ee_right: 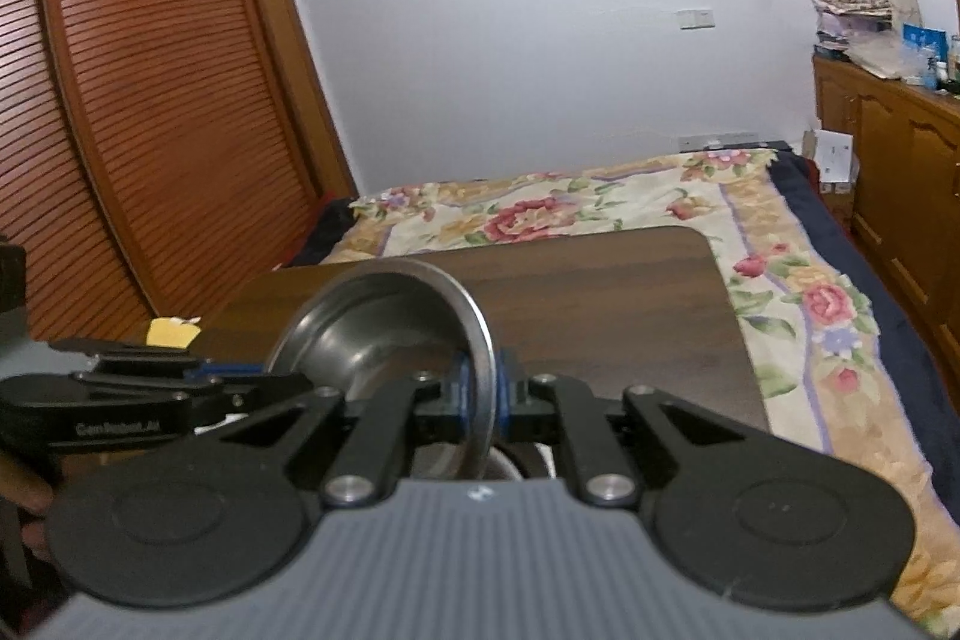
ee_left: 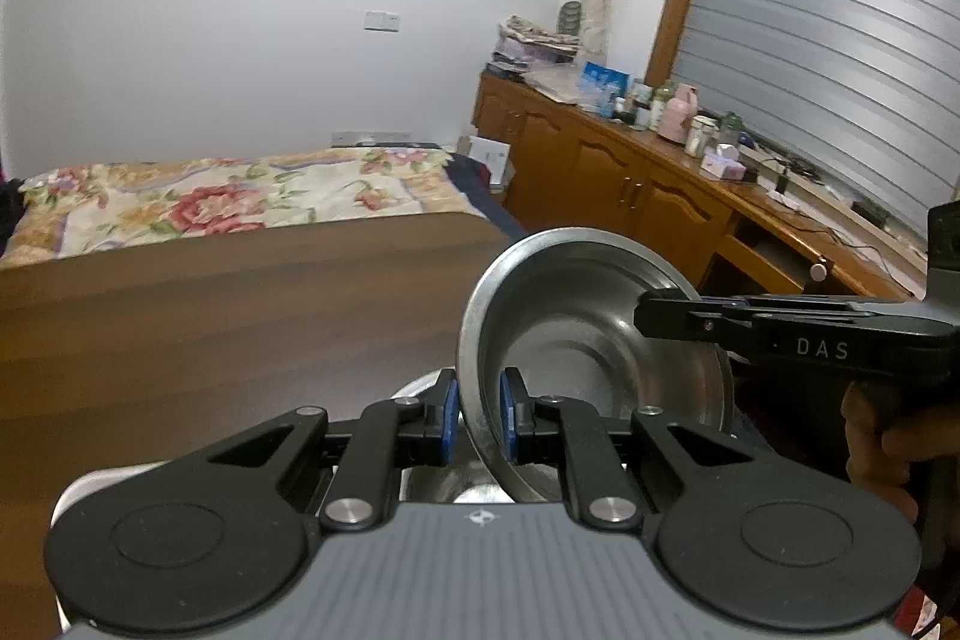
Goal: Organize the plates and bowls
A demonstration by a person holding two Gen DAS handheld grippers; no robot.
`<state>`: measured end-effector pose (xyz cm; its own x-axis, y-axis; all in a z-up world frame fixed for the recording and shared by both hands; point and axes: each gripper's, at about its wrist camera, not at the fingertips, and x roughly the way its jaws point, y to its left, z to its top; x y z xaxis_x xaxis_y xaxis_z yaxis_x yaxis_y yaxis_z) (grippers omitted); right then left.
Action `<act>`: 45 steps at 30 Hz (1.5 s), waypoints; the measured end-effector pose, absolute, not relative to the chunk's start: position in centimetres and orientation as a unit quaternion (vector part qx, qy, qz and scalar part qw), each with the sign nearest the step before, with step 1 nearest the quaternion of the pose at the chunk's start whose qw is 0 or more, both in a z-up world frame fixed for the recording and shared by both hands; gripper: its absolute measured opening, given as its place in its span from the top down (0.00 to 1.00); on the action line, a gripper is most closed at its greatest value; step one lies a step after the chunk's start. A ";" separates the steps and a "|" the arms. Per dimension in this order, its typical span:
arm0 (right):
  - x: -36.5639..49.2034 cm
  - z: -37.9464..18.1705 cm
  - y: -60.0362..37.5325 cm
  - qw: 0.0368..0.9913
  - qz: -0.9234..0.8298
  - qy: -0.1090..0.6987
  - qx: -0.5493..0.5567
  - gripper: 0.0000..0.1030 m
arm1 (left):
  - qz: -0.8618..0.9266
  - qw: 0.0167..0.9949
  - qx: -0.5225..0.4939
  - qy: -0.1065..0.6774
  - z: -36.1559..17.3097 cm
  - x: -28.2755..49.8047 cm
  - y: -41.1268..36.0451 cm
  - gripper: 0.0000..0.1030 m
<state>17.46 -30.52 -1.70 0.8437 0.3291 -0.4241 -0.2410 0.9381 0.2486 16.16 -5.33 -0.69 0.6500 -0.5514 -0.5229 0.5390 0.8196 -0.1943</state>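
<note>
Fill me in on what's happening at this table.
A person is holding one steel bowl with two handheld grippers. The left gripper has its jaws shut on the rim at one side, and the right gripper clamps the opposite side. The bowl is tilted on edge above the wooden table, with more dishes below it.

bowl (ee_left: pixel 576 334): stainless steel, brushed inside, semi-gloss, polished flat rim
desk (ee_right: pixel 600 292): dark wood-grain top, smooth, low sheen
left gripper (ee_left: pixel 478 418): matt black plastic linkages, bright metal pivot pins, ribbed grey housing
fingers (ee_left: pixel 507 418): blue pads, rubbery-looking, matt
right gripper (ee_right: pixel 480 394): same matt black plastic, metal pins, ribbed grey body
bedspread (ee_right: pixel 600 208): floral cloth, soft, matt
wardrobe doors (ee_right: pixel 150 100): louvred reddish wood, satin varnish
cabinets (ee_left: pixel 600 172): varnished wood, glossy top
wall (ee_left: pixel 240 10): painted, matt, smooth
</note>
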 end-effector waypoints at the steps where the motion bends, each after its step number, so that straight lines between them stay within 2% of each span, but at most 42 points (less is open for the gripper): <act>1: 17.3 -1.7 -30.3 0.955 0.151 0.236 0.092 0.90 | -0.296 0.910 -0.009 0.290 -0.7 15.8 -5.1 0.84; 16: 18.3 -4.4 -29.1 0.948 0.169 0.256 0.089 0.86 | -0.253 0.919 -0.018 0.303 -3.7 15.0 -4.7 0.84; 45: 19.4 -7.5 -27.8 0.949 0.157 0.269 0.058 0.83 | -0.223 0.924 0.037 0.307 -7.1 14.7 -6.5 0.84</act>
<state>19.42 -27.76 -7.51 0.8065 0.3289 -0.4913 -0.2661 0.9440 0.1952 14.74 -6.49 -7.12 0.7121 -0.3893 -0.5843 0.4346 0.8980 -0.0687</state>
